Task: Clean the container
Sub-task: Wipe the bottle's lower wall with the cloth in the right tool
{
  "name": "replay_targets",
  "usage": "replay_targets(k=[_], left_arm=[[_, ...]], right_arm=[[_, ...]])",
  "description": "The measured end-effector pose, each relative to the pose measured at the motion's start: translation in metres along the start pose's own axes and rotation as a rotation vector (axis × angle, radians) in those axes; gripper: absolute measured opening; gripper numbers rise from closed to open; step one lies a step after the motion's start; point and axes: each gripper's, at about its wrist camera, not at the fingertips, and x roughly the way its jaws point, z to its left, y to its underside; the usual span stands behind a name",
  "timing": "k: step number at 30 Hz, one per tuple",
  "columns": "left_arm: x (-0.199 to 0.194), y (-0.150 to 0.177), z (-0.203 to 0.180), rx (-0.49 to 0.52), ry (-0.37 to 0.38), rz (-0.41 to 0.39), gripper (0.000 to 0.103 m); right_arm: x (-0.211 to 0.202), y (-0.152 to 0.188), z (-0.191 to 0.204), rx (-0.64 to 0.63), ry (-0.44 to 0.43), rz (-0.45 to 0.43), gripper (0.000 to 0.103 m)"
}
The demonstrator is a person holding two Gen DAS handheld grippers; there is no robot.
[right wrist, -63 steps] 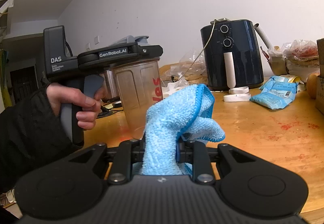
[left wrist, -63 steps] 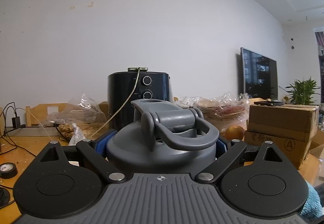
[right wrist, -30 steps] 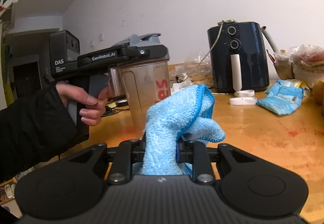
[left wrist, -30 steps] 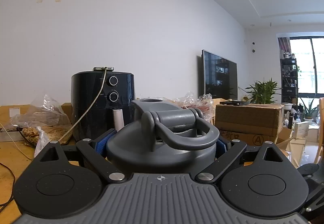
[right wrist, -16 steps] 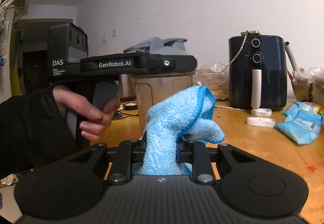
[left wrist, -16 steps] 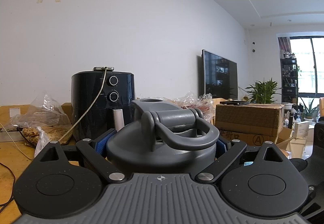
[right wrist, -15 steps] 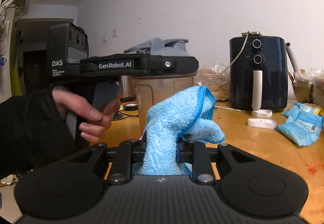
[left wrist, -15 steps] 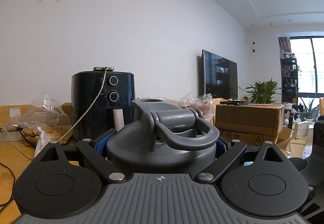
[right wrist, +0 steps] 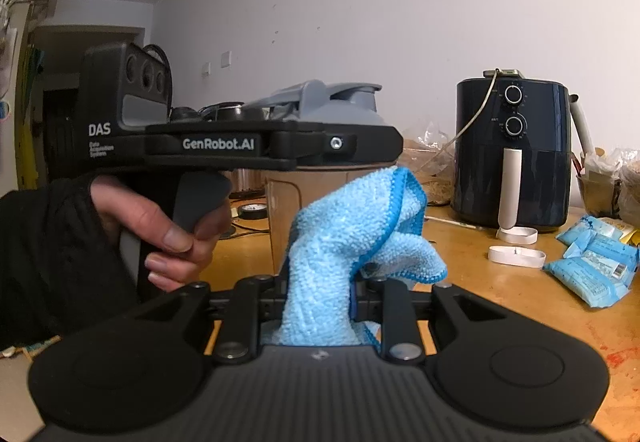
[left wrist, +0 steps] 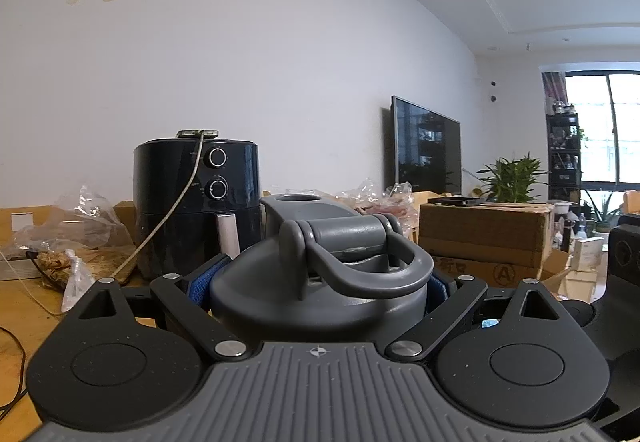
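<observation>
Beside the air fryer [right wrist: 514, 150], on its left in the right wrist view, the container [right wrist: 288, 198] hangs above the table [right wrist: 500, 294], clamped at its grey lid [left wrist: 320, 274] by the left gripper [left wrist: 318, 288]. Its blue pads [left wrist: 200, 284] press both sides of the lid, so the grip is closed on the container at the top only.

Risks, as judgement:
- Hold is on the lid, not the body. Wiping force from the cloth [right wrist: 352, 242] on the translucent wall could lever the container in the pads, or work the lid loose if it is not locked. Cannot tell whether it is latched.
- Cloth is bunched and stands above the right gripper [right wrist: 320, 306]. A loose corner hangs toward the air fryer side and could snag the left gripper's body rather than reach the wall.
- Cloth tip is close to the container just under the left gripper; contact cannot be confirmed.
- Container lid is on, so only the outside is reachable.

Pose:
- Left gripper points level, roughly toward the air fryer, with a hand [right wrist: 160, 230] in a dark sleeve wrapped on the handle and fingers curled round the trigger.
- Right gripper aims slightly downward at the container's side, jaws nearly closed and pinching the cloth low, most of it free above.
</observation>
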Motion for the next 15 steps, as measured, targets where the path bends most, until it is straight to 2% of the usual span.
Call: replay_targets(k=[15], left_arm=[[0.002,0.000,0.005,-0.002,0.036,0.009,0.095]], right_arm=[[0.016,0.015,0.001,-0.005,0.023,0.121,0.024]])
